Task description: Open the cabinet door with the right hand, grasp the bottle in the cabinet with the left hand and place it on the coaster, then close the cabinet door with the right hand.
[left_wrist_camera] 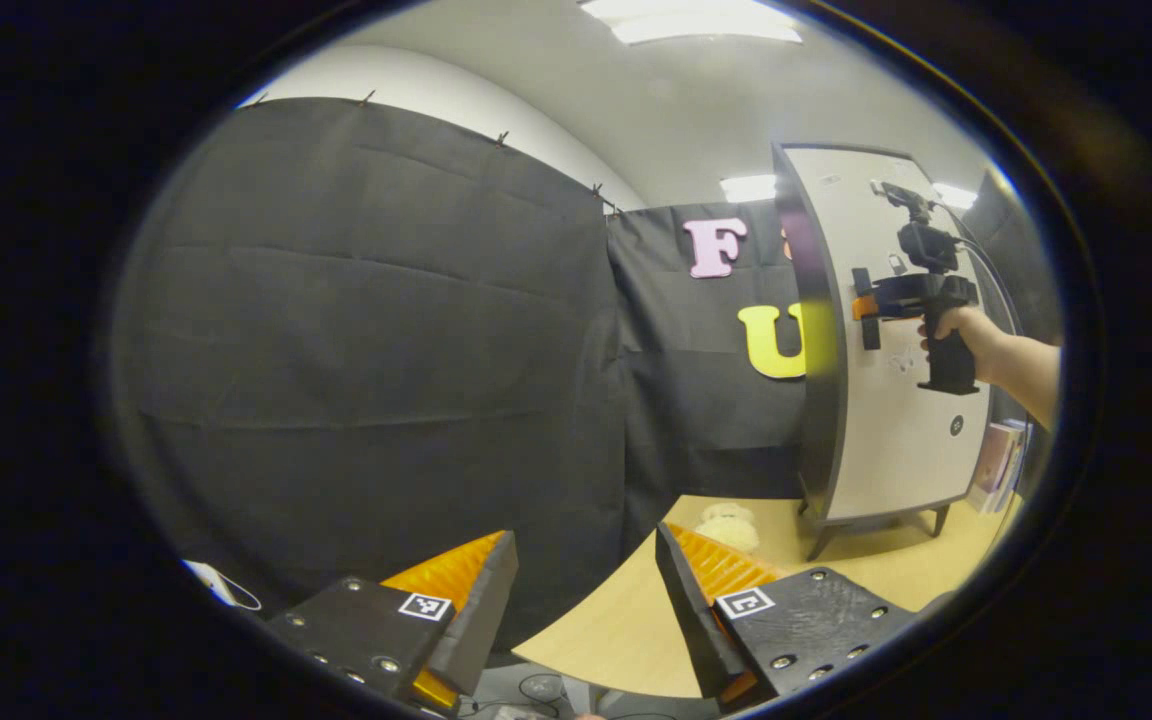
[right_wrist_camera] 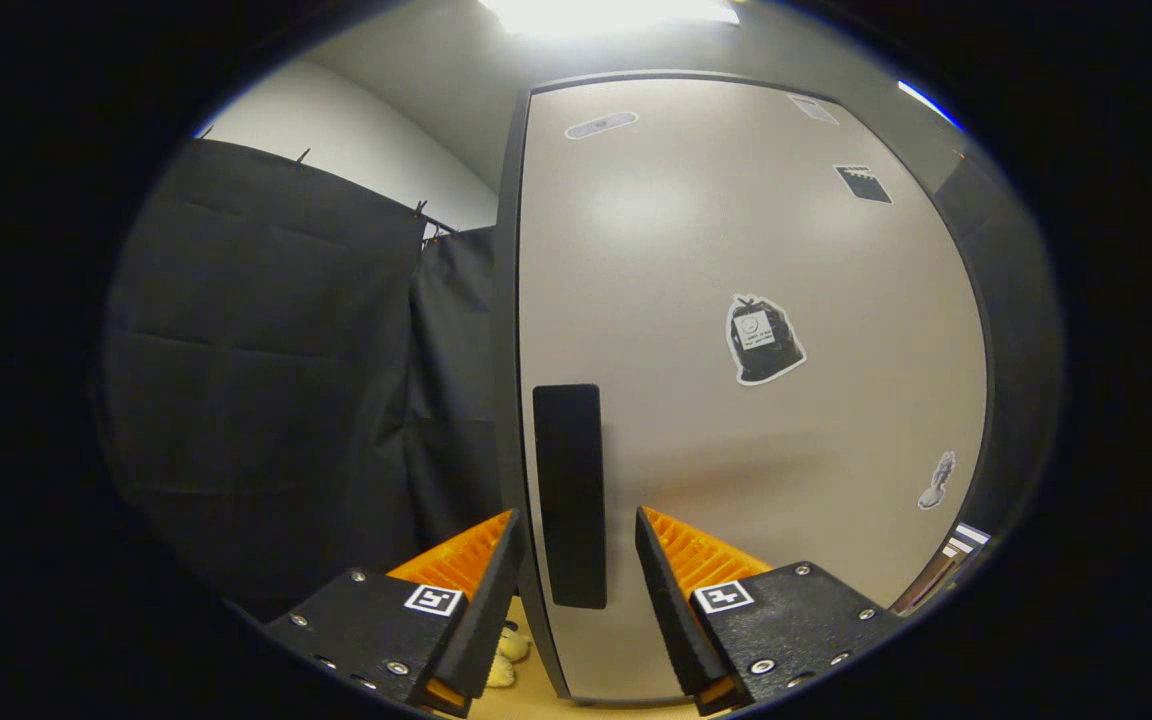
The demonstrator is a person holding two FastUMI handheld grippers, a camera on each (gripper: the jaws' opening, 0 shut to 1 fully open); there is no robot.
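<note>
The white cabinet door [right_wrist_camera: 736, 420] rises right in front of the right gripper view, with a black vertical handle [right_wrist_camera: 569, 495] near its left edge. My right gripper [right_wrist_camera: 577, 515] is open, one finger on each side of the handle and a gap on both sides. In the left gripper view the cabinet [left_wrist_camera: 896, 440] stands on short legs at the right of the table, and a hand holds the right gripper [left_wrist_camera: 871, 305] against the door at handle height. My left gripper [left_wrist_camera: 586, 540] is open and holds nothing, well to the left of the cabinet and facing the black cloth wall.
A light wooden table [left_wrist_camera: 616, 630] carries the cabinet, and its front-left edge runs under my left fingers. A small white plush toy [left_wrist_camera: 729, 525] lies on the table left of the cabinet's legs. Some flat items [left_wrist_camera: 996, 465] stand to the cabinet's right. Stickers dot the door.
</note>
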